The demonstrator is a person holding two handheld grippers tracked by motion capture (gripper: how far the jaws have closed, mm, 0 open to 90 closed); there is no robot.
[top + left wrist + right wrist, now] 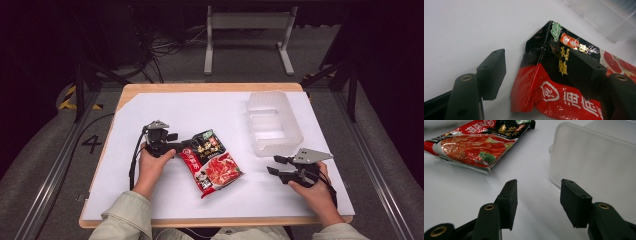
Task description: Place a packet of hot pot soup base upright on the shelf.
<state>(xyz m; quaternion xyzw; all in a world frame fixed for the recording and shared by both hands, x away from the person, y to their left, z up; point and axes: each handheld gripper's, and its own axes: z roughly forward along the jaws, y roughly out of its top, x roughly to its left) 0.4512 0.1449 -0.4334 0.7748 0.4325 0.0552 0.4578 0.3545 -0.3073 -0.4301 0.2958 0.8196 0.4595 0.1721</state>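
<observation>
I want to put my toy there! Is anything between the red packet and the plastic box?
No. In the high view, only bare white table cover lies between the red packet and the clear plastic box.

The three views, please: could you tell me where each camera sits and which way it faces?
High view: above the person's side, looking forward and down; forearms, left gripper, right gripper.
Left gripper view: on that gripper, jaws open around the red packet edge.
Right gripper view: along its open jaws toward the clear tub.
Shared: packet and tub.
</observation>
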